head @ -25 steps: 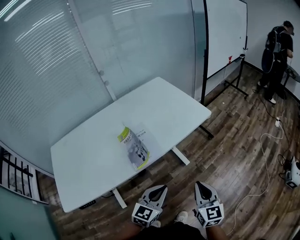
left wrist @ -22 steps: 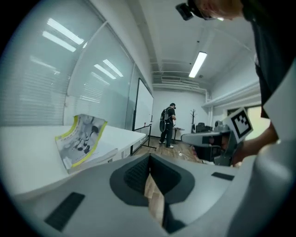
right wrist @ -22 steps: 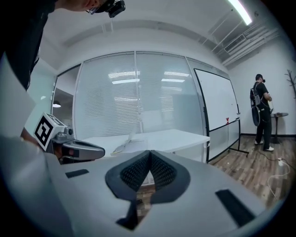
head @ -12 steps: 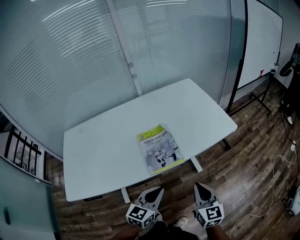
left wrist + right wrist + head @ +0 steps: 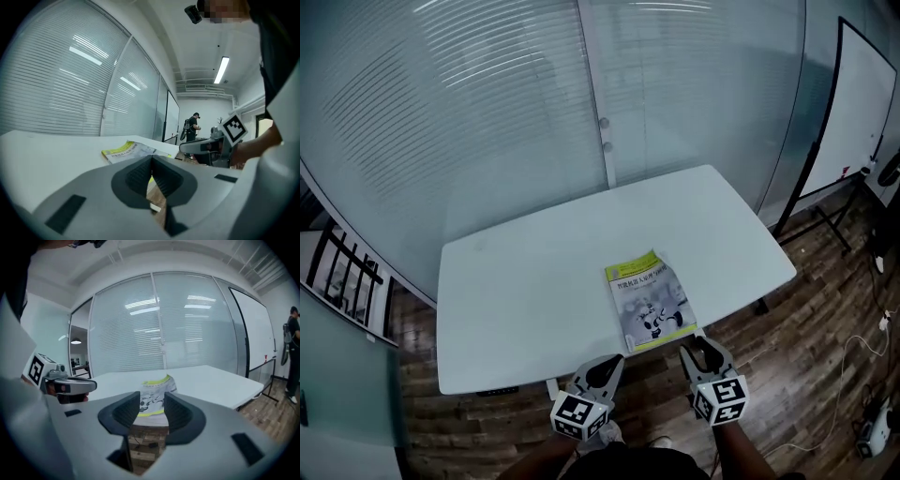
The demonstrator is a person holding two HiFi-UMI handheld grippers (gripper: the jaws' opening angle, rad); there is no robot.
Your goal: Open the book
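Seen from above, one white table (image 5: 516, 281) fills the middle of the frame, set against a glass wall with blinds. One book (image 5: 652, 302) lies on it, closed and flat, cover up, with a yellow-green band at the top and a black-and-white drawing. It sits right of centre in the picture, close to the table's near edge. Two hand-held grippers show at the bottom of the frame, both short of the table and apart from the book. The left gripper (image 5: 613, 360) is at lower centre, and its own view shows the jaws clenched together with nothing between them. The right gripper (image 5: 702, 348) is just below the book's lower corner. Its jaws have just been opening and now stand apart, released and gripping nothing; the book shows through the gap, farther off on the table. One whiteboard (image 5: 862, 122) on a stand is at the upper right. One person (image 5: 192, 129) stands far back in the left gripper view.
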